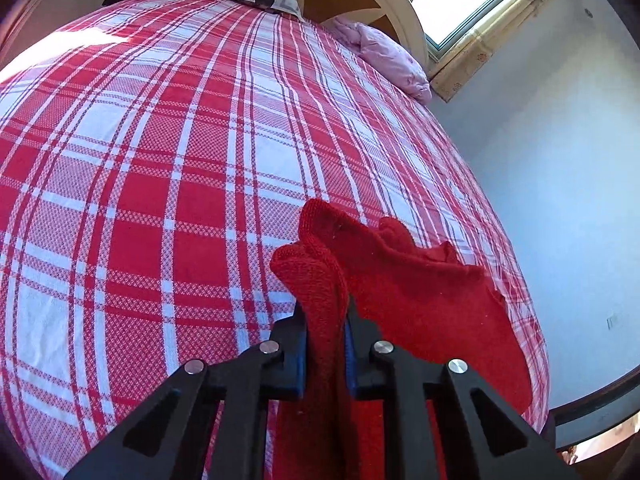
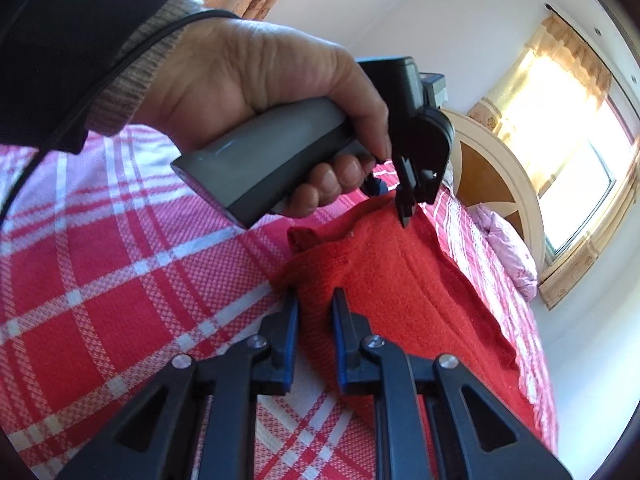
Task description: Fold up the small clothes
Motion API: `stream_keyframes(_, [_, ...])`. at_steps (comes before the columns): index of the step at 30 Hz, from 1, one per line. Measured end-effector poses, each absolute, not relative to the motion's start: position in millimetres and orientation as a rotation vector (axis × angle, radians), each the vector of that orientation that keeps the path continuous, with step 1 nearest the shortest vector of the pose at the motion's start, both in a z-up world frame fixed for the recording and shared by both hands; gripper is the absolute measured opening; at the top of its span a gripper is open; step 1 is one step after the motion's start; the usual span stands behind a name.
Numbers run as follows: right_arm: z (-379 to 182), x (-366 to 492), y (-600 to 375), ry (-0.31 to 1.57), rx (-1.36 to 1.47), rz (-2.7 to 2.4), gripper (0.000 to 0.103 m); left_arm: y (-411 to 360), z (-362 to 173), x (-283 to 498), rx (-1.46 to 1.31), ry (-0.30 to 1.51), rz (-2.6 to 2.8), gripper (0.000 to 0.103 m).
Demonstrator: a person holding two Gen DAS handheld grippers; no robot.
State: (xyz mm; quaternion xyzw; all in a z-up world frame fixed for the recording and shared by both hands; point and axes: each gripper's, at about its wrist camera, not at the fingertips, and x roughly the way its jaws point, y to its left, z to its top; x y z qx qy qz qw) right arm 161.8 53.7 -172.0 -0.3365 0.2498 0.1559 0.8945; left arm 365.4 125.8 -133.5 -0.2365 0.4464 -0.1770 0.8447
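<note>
Red garment on the plaid bed, partly lifted. Left gripper pinching a gathered fold of it; right gripper clamped on its near edge. Probably mid-fold: next, carrying both held edges across together, evenly, without slipping.

Red knit garment, bunched, lifted edge, on plaid bed

Your right gripper pinches the red garment near edge; at twelve o'clock your left hand plants the left gripper on it, over the plaid bedspread.
</note>
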Motion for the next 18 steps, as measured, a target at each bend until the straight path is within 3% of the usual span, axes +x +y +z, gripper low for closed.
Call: stream_keyframes(18, [-78.6, 182.4, -123.5, 0.518, 0.113, 0.348, 0.016, 38.1, -59.6, 374.1, -0.536, 0.887, -0.517, 0.014])
